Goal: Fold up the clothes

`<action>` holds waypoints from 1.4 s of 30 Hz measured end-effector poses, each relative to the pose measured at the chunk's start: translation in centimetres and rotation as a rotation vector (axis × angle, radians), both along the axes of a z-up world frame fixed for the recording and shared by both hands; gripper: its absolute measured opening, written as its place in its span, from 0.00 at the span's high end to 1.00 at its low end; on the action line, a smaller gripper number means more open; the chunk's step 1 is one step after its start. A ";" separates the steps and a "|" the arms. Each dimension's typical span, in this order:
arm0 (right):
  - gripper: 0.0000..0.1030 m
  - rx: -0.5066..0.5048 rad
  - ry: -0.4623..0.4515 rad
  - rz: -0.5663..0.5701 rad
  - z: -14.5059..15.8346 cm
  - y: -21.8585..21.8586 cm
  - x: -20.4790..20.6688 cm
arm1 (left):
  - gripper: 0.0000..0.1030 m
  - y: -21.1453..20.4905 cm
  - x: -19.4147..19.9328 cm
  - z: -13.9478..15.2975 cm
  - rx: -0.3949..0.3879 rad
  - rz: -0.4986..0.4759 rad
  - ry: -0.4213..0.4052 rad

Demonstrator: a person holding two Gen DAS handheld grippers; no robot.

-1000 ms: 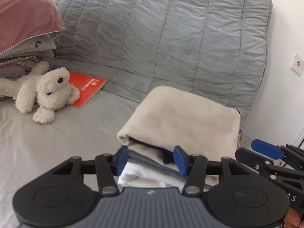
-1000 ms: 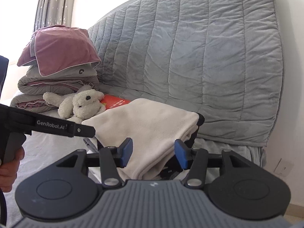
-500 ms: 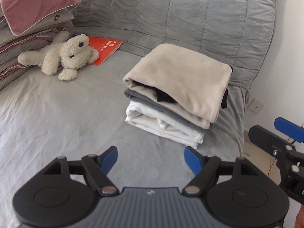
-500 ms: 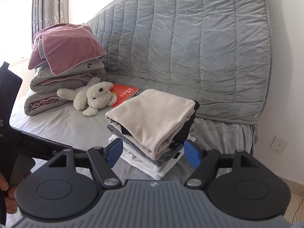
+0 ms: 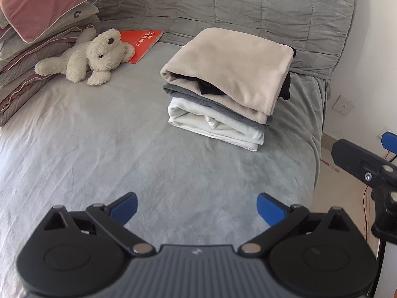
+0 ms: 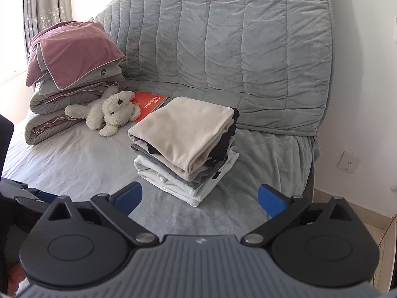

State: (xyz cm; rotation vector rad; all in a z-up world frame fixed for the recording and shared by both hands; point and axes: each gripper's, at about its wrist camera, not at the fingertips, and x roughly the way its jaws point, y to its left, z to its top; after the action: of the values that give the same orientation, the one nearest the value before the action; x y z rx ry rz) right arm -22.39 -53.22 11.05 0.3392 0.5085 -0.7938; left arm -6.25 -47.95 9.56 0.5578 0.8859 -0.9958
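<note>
The stack of folded clothes (image 5: 223, 84) sits on the grey bed (image 5: 99, 149), right of the plush dog (image 5: 99, 52): beige fleece on top, black, grey and white layers beneath. My left gripper (image 5: 196, 206) and right gripper (image 6: 199, 196) have just been opening, now wide and empty, pulled back from the stack they were at a second ago.

Black tongs (image 5: 196, 207), blue pads (image 5: 269, 208), silver screws

A: Where's the stack of folded clothes (image 5: 223, 84)?
B: On the bed (image 5: 99, 149), before the headboard (image 5: 248, 7).
A: And left of it?
B: A plush toy (image 5: 99, 52), partly on a book (image 5: 141, 42), beside piled bedding (image 5: 32, 37).
</note>
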 end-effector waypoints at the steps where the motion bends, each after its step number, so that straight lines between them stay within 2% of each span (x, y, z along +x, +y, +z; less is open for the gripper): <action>1: 0.00 0.002 -0.001 -0.003 0.2 0.1 -0.1 | 0.01 0.0 0.0 0.1 0.003 0.005 0.000; 11: 0.00 0.038 0.011 -0.033 1.1 0.2 -0.8 | 0.01 -0.1 -1.1 0.5 0.067 0.001 -0.003; 16: 0.00 0.021 0.020 -0.040 1.3 0.7 -1.2 | 0.01 0.2 -1.8 0.9 0.067 0.008 -0.064; 22: 0.00 0.031 0.017 -0.048 1.5 0.9 -1.7 | 0.01 0.8 -1.6 1.2 0.052 0.032 -0.031; 42: 0.00 0.036 0.020 -0.051 1.4 0.6 -1.6 | 0.01 0.6 -1.2 1.8 0.074 0.030 -0.046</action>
State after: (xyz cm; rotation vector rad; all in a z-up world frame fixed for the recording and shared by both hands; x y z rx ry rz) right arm -23.97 -52.67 12.42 0.3789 0.5353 -0.8393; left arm -7.49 -47.37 11.39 0.6263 0.8902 -0.9221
